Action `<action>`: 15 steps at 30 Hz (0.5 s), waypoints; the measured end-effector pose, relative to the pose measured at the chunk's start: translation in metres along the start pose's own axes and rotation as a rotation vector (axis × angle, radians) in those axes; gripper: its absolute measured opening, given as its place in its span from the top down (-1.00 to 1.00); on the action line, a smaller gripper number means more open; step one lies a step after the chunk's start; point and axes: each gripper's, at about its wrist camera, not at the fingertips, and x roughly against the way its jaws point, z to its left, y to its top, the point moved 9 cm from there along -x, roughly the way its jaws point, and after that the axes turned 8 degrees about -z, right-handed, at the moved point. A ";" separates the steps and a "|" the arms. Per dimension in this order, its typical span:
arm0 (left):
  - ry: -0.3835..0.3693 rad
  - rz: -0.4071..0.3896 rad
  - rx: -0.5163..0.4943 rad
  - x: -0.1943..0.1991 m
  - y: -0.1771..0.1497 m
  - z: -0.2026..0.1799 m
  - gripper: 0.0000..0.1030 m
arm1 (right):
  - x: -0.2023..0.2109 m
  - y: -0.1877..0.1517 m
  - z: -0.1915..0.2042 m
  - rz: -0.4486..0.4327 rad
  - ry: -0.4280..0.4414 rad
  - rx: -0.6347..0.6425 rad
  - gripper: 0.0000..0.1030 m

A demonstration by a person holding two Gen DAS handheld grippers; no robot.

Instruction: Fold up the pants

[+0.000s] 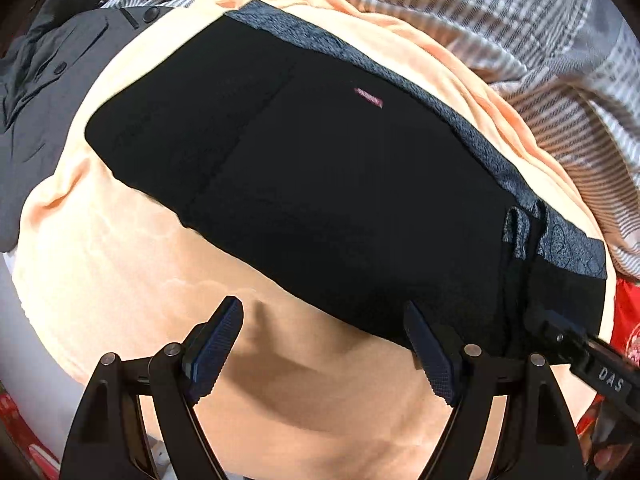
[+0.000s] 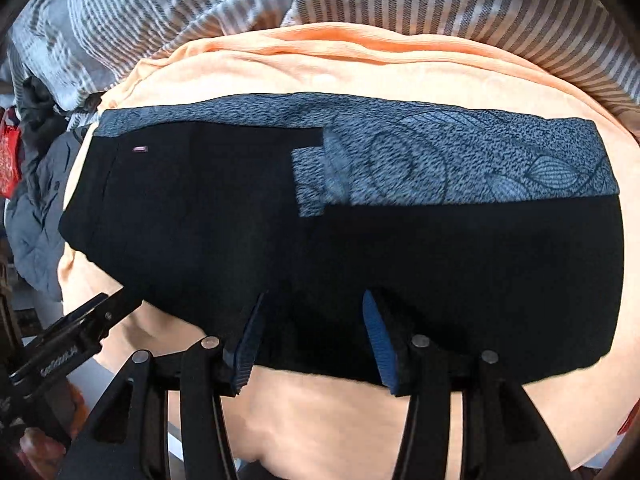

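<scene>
Pants [image 2: 360, 248] lie flat across the middle of both views, black, with a grey leaf-print band [image 2: 460, 160] along their far edge. They look already folded into a long, neat block. A tiny pink tag [image 1: 369, 97] sits on the black cloth. Under the pants is a soft peach blanket [image 2: 340, 68], and they rest right on it.

In the right wrist view, the right gripper [image 2: 316, 340] is at the bottom middle of the frame, its blue pads spread wide over the near edge of the pants. It is let go and holds nothing. In the left wrist view, the left gripper [image 1: 324, 348] is also spread wide at the bottom of the frame. One finger is over the peach blanket and the other is at the near edge of the pants. It holds nothing too.

The next step is likely one more fold, end over end. To do it well, each gripper should pinch all the layers at one short end, lift evenly, and lay that end down lined up with the other end.

Behind the blanket is a striped sheet [image 2: 440, 0]. A dark grey coat [image 1: 44, 100] is at the left of the left wrist view.
</scene>
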 end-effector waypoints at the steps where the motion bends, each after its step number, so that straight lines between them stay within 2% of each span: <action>1: -0.003 -0.003 0.003 0.001 0.002 0.002 -0.62 | 0.001 -0.002 0.004 0.001 0.001 -0.003 -0.07; 5: -0.009 -0.011 0.017 0.004 0.008 0.010 -0.62 | 0.002 -0.003 0.022 0.001 -0.015 0.024 -0.12; 10: -0.014 -0.016 0.034 0.005 0.013 0.022 -0.62 | -0.002 -0.002 0.049 0.008 0.005 0.068 -0.12; 15: -0.065 -0.061 0.115 0.013 0.025 0.045 -0.62 | -0.014 -0.005 0.072 0.035 0.015 0.097 -0.18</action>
